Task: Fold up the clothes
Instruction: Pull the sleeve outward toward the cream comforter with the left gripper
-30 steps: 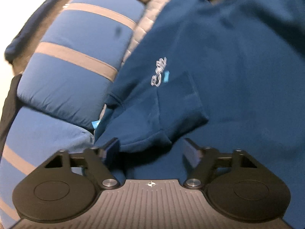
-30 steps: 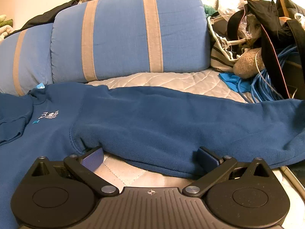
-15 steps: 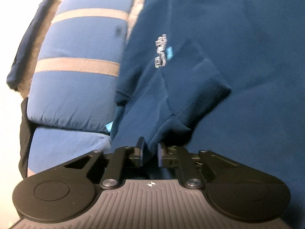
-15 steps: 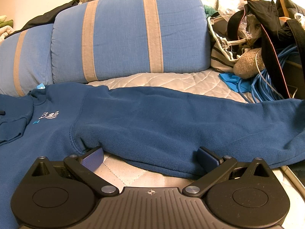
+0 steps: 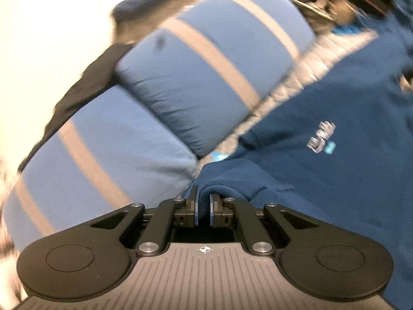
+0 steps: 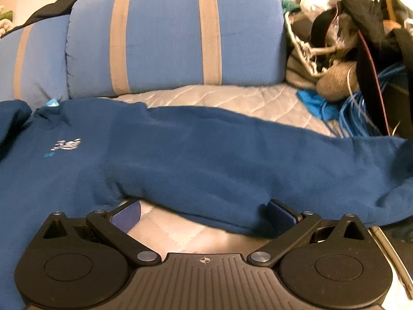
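Note:
A dark blue sweatshirt (image 6: pixel 180 149) with a small white chest logo (image 6: pixel 67 144) lies spread on a quilted grey sofa seat (image 6: pixel 232 100). Its right sleeve (image 6: pixel 309 165) stretches out to the right. My right gripper (image 6: pixel 204 210) is open, its fingers at the sleeve's lower edge near the armpit, holding nothing. In the left wrist view my left gripper (image 5: pixel 203 201) is shut on the cuff of the other sleeve (image 5: pixel 227 183), lifted off the sweatshirt (image 5: pixel 335 180). The logo (image 5: pixel 321 137) shows to the right of it.
Blue back cushions with tan stripes (image 6: pixel 175 36) (image 5: pixel 206 77) stand behind the sweatshirt. A pile of bags, blue cables and a plush toy (image 6: pixel 348 64) fills the sofa's right end. A dark garment (image 5: pixel 85 85) drapes over the cushions' top.
My left gripper closed on the sleeve cuff, then lifted it and swung left toward the cushions. My right gripper stayed open and moved slightly closer to the sleeve.

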